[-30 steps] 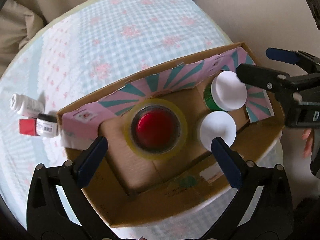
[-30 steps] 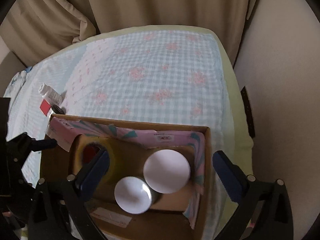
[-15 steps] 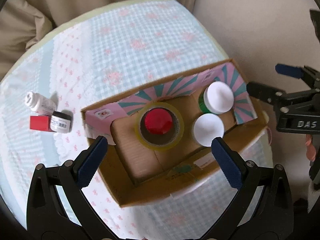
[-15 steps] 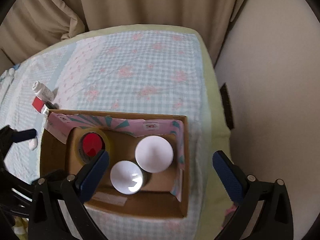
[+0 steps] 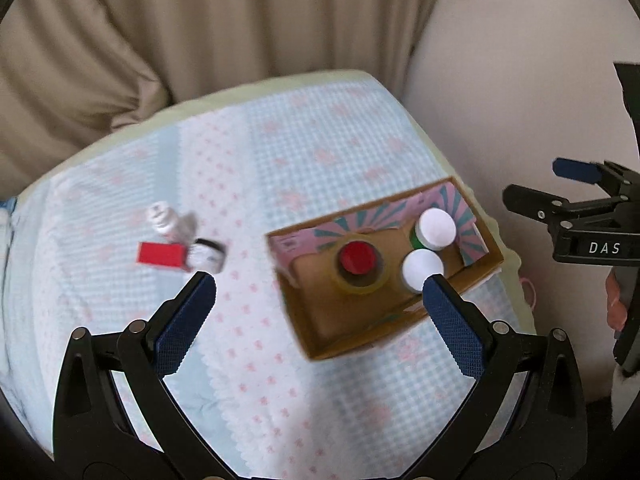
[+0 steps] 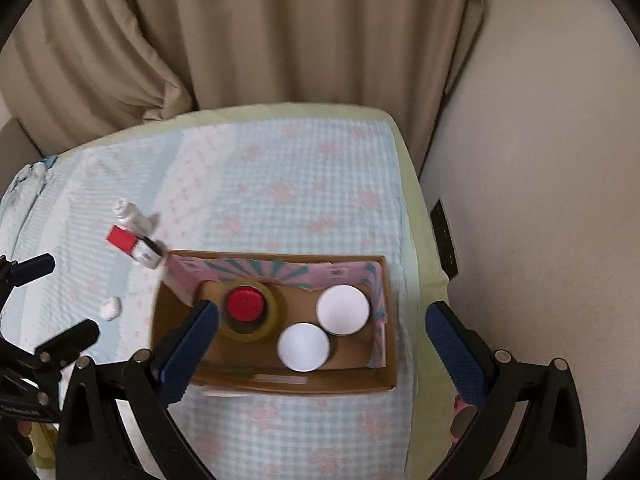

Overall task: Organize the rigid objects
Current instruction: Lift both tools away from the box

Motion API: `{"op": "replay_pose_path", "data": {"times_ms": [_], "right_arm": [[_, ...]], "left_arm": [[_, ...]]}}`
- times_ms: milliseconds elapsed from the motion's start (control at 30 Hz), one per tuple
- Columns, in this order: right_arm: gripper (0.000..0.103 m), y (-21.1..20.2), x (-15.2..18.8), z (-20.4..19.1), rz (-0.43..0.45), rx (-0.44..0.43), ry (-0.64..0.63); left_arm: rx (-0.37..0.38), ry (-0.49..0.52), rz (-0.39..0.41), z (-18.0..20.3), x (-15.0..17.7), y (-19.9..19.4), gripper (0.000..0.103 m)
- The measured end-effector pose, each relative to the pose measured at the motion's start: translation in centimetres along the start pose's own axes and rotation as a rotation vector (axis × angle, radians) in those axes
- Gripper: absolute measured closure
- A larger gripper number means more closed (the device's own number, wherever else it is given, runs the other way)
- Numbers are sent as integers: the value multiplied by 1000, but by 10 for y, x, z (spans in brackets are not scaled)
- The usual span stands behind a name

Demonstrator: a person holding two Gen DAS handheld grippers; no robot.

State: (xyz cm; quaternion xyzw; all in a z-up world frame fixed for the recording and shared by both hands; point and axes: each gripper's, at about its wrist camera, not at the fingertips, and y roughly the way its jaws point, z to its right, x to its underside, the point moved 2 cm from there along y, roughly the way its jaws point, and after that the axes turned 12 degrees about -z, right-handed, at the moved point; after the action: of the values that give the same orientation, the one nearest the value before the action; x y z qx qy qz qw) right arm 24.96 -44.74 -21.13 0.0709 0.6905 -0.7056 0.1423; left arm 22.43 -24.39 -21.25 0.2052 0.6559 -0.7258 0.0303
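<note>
A cardboard box (image 5: 352, 340) (image 6: 292, 386) lined with pink and teal paper sits on the checked cloth. Inside stand a tape roll (image 5: 360, 284) (image 6: 248, 332) around a red-capped item (image 5: 357, 258) (image 6: 245, 304) and two white-lidded jars (image 5: 436, 224) (image 6: 343, 309), (image 5: 422, 267) (image 6: 304, 347). Left of the box lie a white bottle (image 5: 162, 218) (image 6: 130, 214), a red box (image 5: 160, 256) (image 6: 120, 239) and a small black-and-white jar (image 5: 206, 260) (image 6: 149, 255). My left gripper (image 5: 318, 292) is open and empty, high above the cloth. My right gripper (image 6: 320, 320) is open and empty above the box.
The table (image 6: 412, 208) has a pale green edge, with beige curtains (image 6: 240, 32) behind and a wall (image 6: 540, 160) to the right. A small white object (image 6: 110, 308) lies on the cloth left of the box. The right gripper shows in the left wrist view (image 5: 568, 200).
Both grippers have risen and pulled back from the box, so the box looks smaller. The left view has swung left, bringing the loose items more to the middle. Nothing was grasped.
</note>
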Motion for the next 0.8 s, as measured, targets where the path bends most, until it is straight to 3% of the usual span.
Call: {"op": "replay_pose_path", "data": {"times_ms": [333,633,800], "right_arm": [[0,-64,25,-85,72,-58,-44],[0,-88,48,-182,102,-60,-30],[0,-79,51,-230,68,-58,5]], "left_arm": [[-6,-98,56,-100,61,-77,0],[4,-66,64,-193,96,-106,0],[-9,-26,120,-244,101,-115,0]]}}
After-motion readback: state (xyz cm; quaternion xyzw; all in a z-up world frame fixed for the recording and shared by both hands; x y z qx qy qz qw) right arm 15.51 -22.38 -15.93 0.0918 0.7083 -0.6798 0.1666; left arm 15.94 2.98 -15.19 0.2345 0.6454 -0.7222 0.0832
